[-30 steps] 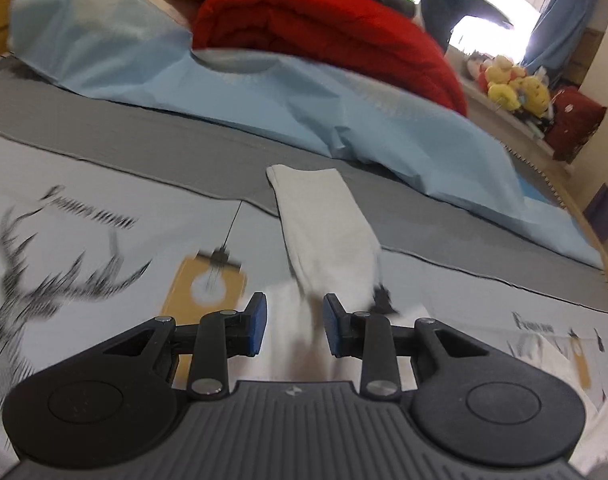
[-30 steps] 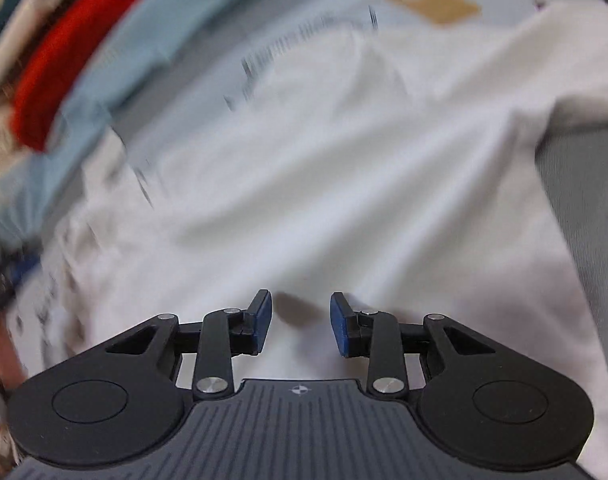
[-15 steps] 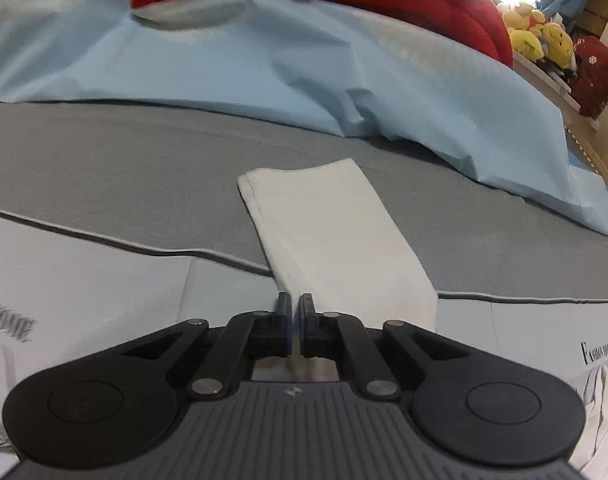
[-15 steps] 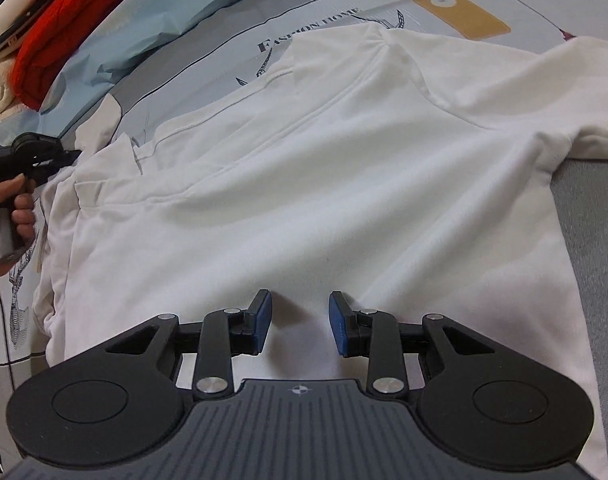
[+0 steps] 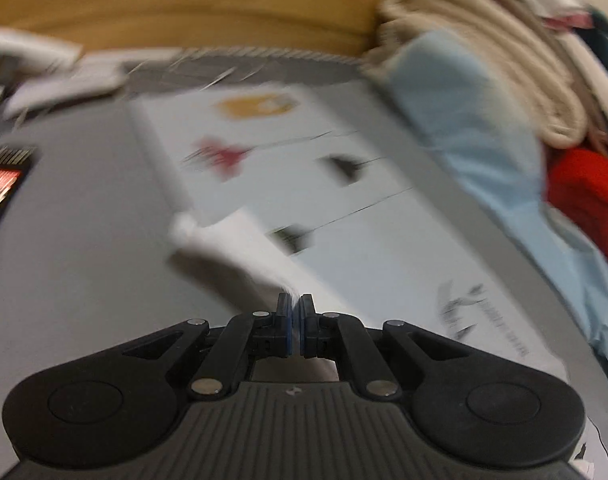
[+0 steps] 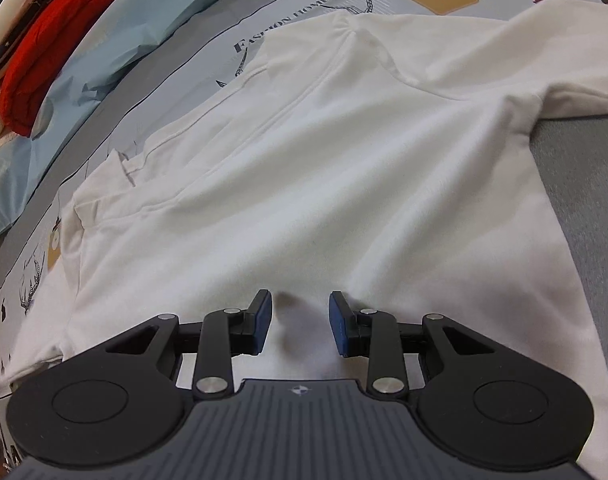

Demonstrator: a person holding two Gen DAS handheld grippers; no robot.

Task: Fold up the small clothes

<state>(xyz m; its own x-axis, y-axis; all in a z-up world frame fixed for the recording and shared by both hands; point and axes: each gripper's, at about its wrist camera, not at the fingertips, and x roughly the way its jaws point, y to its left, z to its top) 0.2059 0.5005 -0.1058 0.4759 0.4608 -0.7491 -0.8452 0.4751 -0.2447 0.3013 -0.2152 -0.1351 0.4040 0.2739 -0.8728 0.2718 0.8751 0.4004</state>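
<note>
A white shirt lies spread on the printed grey bedsheet.

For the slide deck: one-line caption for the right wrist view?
Right gripper hovers open over a white shirt spread on the printed bedsheet, red blanket bunched at far left.

One white shirt lies ahead of the jaws; left of them, one red blanket, one blue sheet.

Black claw, blue pads
</note>
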